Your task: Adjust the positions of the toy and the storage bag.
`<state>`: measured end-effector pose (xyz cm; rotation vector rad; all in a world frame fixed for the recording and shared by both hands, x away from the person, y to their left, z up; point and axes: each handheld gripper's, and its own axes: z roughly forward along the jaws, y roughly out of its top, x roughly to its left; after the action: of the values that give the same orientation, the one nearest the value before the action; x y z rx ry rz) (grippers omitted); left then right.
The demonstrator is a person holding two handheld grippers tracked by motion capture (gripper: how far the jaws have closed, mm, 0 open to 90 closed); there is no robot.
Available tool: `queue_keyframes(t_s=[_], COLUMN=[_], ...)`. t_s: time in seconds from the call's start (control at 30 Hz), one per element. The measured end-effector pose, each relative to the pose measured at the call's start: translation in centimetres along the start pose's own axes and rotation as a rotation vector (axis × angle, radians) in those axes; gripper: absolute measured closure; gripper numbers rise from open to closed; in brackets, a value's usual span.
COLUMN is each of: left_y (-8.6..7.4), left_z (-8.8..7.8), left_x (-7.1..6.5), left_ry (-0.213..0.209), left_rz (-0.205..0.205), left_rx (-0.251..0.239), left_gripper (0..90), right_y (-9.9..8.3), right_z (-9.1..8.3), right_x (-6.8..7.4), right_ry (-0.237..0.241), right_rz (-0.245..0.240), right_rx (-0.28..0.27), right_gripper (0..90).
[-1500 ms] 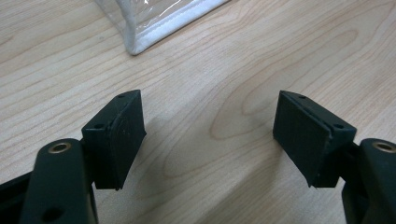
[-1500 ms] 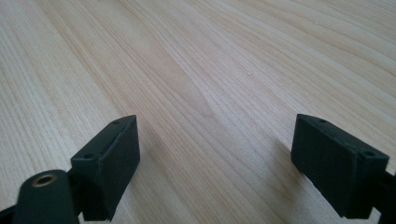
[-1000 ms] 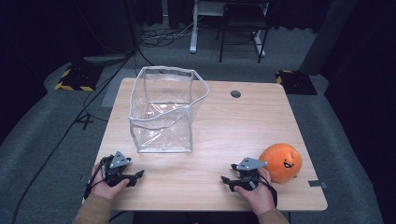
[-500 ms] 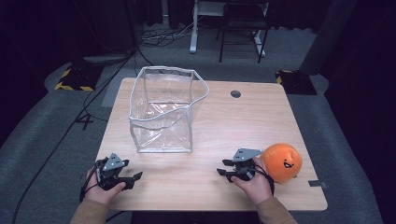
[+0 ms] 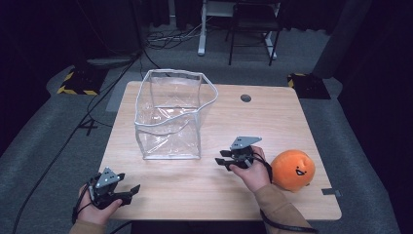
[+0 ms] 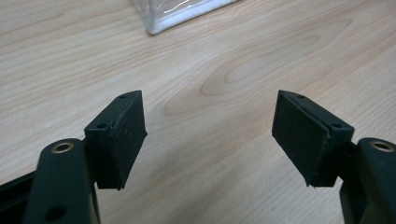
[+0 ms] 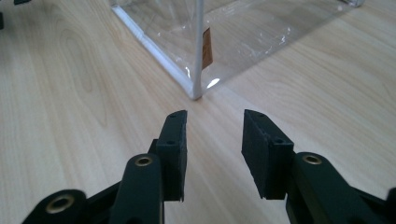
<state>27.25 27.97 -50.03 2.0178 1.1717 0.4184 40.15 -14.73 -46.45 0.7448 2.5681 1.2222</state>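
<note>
right gripper (image 7: pixel 212 154) | jaws closing, nothing between | clear bag (image 7: pixel 233 37) corner just ahead

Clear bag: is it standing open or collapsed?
Standing open. The clear bag sits upright on the table, its white-edged rim spread wide, and looks empty inside.

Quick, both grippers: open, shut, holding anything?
Left gripper: open wide, empty.
Right gripper: open, jaws just closing, nothing between them.

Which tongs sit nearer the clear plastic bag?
Right. Right tongs sit just off the clear plastic bag at its near right corner; left tongs lie farther back at the table's near edge.
</note>
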Motion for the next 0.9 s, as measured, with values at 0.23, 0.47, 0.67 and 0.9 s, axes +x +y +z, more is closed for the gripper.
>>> queue_keyframes(t_s=[0.23,0.47,0.67,0.9], left_y=[-0.5,-0.6,-0.6,-0.3], left_z=[-0.5,-0.5,-0.4,0.0], left_x=[0.1,0.0,0.1,-0.2], left_ry=[0.016,0.016,0.012,0.005], left_rz=[-0.008,-0.004,0.004,0.016], left_rx=[-0.002,-0.007,-0.003,-0.004], left_gripper=[28.5,30.0,30.6,30.9], right_y=[1.5,2.8,3.7,3.3], right_z=[2.1,4.2,6.0,5.4], right_x=[-1.0,-0.6,0.0,0.4], right_ry=[0.001,0.041,0.074,0.047], right_rz=[-0.020,-0.037,-0.055,-0.049], right_rx=[-0.004,-0.005,-0.002,0.012], right_gripper=[64.1,68.3,83.3,87.8])
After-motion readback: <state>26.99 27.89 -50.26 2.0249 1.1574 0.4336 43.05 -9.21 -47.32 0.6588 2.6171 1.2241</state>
